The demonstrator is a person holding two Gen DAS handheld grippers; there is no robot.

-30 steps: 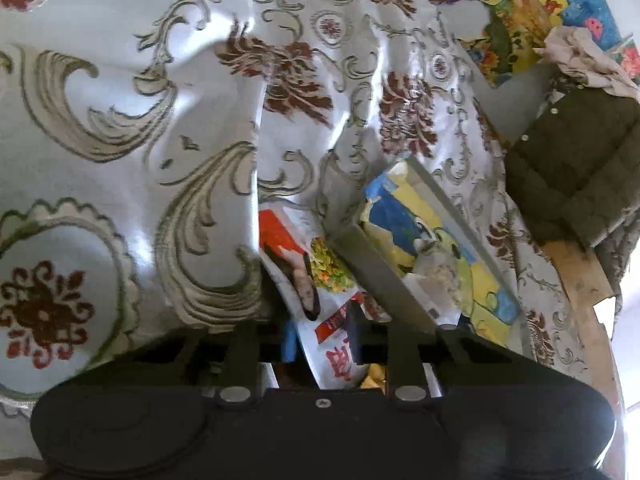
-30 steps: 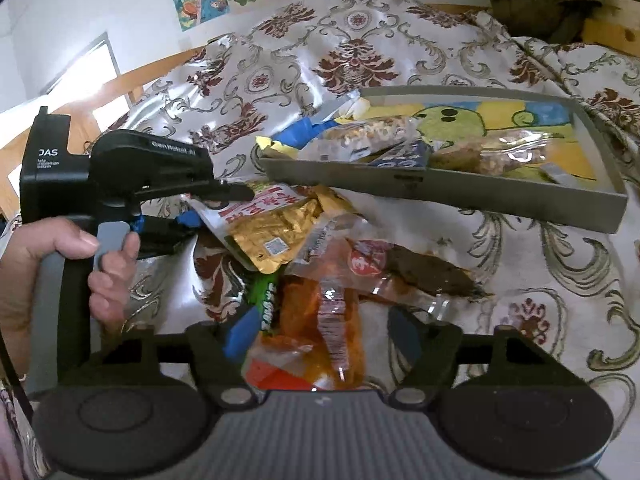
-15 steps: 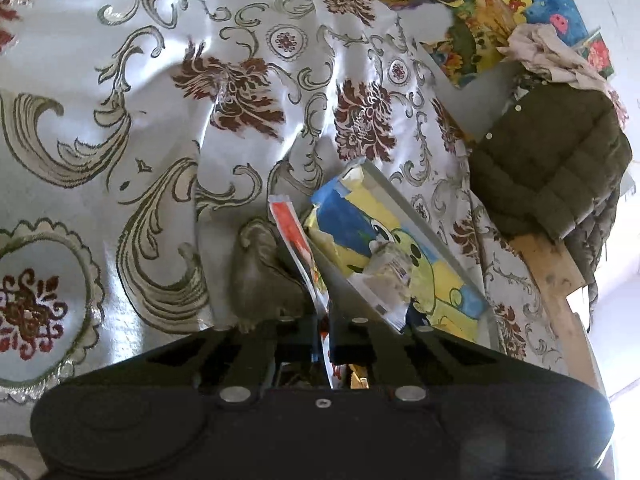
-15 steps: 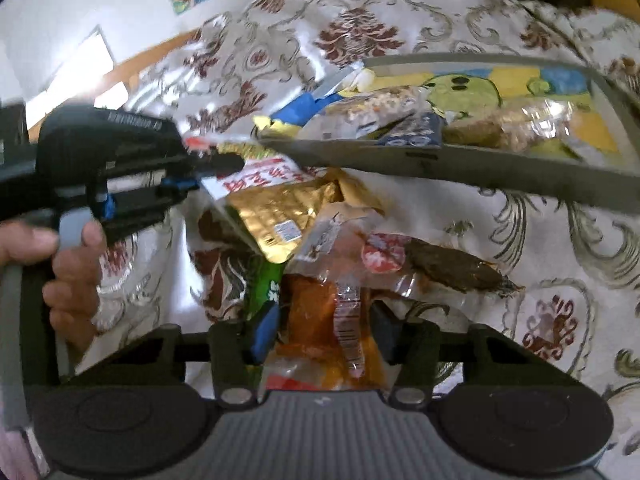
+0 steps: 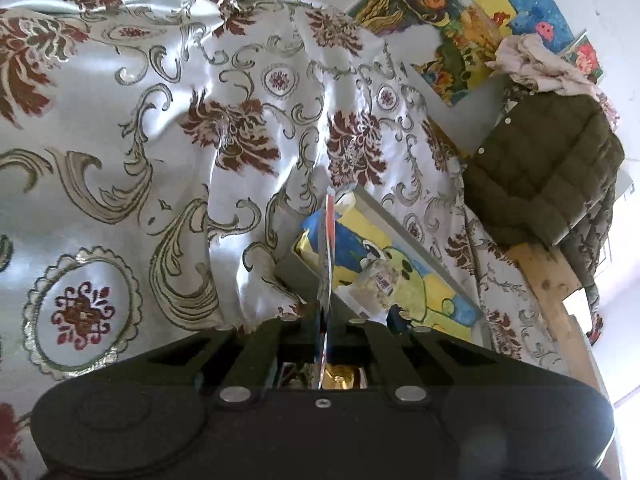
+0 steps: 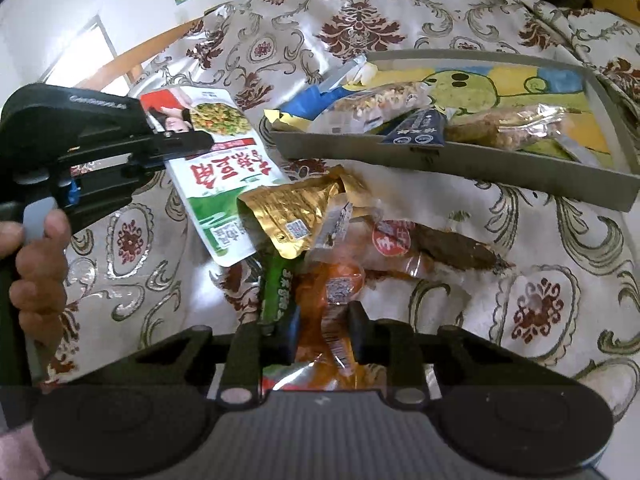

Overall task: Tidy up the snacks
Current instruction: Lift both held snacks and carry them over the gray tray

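A flat white-green-red printed snack pouch point(image 6: 216, 168) is clamped edge-on between the closed fingers of the left gripper point(image 5: 325, 320) and held above the floral satin bedspread point(image 6: 540, 280), near the left end of the grey cardboard tray point(image 6: 480, 164). Three packets are seen inside the tray. The right gripper point(image 6: 322, 336) fingers are set apart around an orange transparent snack packet point(image 6: 332, 300) in the loose pile beside the tray's near wall; contact cannot be told.
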